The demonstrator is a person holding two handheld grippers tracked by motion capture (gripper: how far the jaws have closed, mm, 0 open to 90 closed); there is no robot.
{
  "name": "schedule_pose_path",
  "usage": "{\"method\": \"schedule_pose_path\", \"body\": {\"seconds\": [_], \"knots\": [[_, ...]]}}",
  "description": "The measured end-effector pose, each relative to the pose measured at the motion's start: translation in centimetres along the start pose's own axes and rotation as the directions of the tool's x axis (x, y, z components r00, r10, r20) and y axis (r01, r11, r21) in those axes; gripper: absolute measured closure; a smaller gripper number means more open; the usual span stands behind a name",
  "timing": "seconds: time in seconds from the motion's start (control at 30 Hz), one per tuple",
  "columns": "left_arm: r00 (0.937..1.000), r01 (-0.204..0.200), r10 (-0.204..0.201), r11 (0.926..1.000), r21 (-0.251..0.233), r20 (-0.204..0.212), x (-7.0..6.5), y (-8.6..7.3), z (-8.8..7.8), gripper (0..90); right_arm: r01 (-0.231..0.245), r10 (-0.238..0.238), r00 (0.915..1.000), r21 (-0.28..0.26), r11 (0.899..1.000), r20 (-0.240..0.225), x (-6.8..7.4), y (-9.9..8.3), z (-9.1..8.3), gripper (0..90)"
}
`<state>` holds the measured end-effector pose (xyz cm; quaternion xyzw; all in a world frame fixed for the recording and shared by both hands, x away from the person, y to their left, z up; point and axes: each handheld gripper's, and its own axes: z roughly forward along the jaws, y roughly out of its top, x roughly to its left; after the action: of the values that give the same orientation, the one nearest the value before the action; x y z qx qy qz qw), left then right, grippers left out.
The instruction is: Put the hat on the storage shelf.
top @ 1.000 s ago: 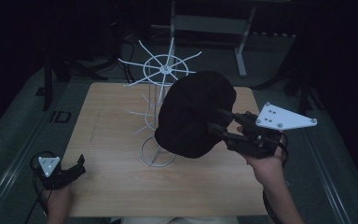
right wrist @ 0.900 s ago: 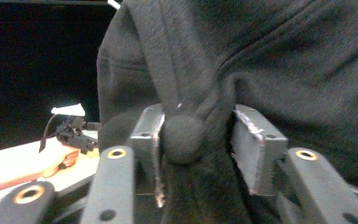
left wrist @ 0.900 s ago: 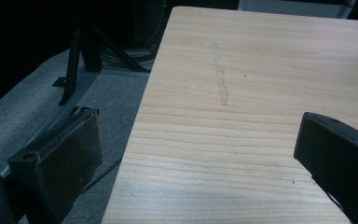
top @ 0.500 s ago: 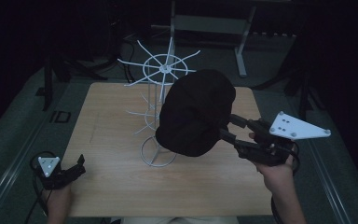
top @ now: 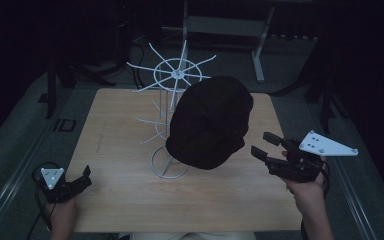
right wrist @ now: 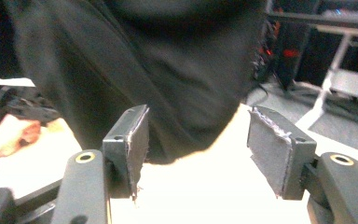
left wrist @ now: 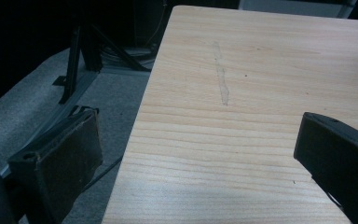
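Hanging on a white wire rack (top: 172, 107) mid worktop (top: 120, 150): a black hat (top: 210, 122), draping over and hiding the rack's right side. Hovering just right of the hat, jaws parted and empty: the right gripper (top: 266, 145). Resting at the worktop's near-left corner, jaws spread wide, nothing between: the left gripper (top: 82, 177). Standing beyond the far edge: a grey metal frame (top: 260, 50).

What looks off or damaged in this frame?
Two small things. The hat hangs low on one side of the wire rack, not on top. The right gripper's pads look frayed at the edges. The table has a pale streak, maybe a scratch or residue. No spill.
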<state>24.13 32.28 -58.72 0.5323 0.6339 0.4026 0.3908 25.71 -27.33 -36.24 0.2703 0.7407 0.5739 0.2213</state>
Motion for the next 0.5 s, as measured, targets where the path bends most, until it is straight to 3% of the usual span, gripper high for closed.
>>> {"method": "schedule_pose_path", "body": {"seconds": [0.2, 0.3, 0.4, 0.5], "knots": [[1.0000, 0.000, 0.000, 1.0000, -0.001, 0.000, 0.0, 0.0, 0.0, 1.5, -0.074, 0.072, 0.9962, 0.040, 0.996, 0.049, -2.2, -3.7, 0.4, 36.2], [1.0000, 0.001, -0.001, 1.0000, -0.001, 0.000, 0.0, 0.0, 0.0, 1.5, -0.114, 0.108, 0.9903, 0.067, 0.991, 0.087, -3.3, -5.5, 0.6, 34.8], [1.0000, 0.000, 0.000, 1.0000, -0.002, 0.000, 0.0, 0.0, 0.0, 1.5, -0.151, 0.138, 0.9827, 0.097, 0.984, 0.123, -4.2, -7.0, 0.8, 27.6], [1.0000, -0.001, 0.001, 1.0000, -0.002, 0.000, 0.0, 0.0, 0.0, 1.5, -0.153, 0.128, 0.9753, 0.136, 0.979, 0.180, -4.8, -8.3, 1.0, 19.0]]}}
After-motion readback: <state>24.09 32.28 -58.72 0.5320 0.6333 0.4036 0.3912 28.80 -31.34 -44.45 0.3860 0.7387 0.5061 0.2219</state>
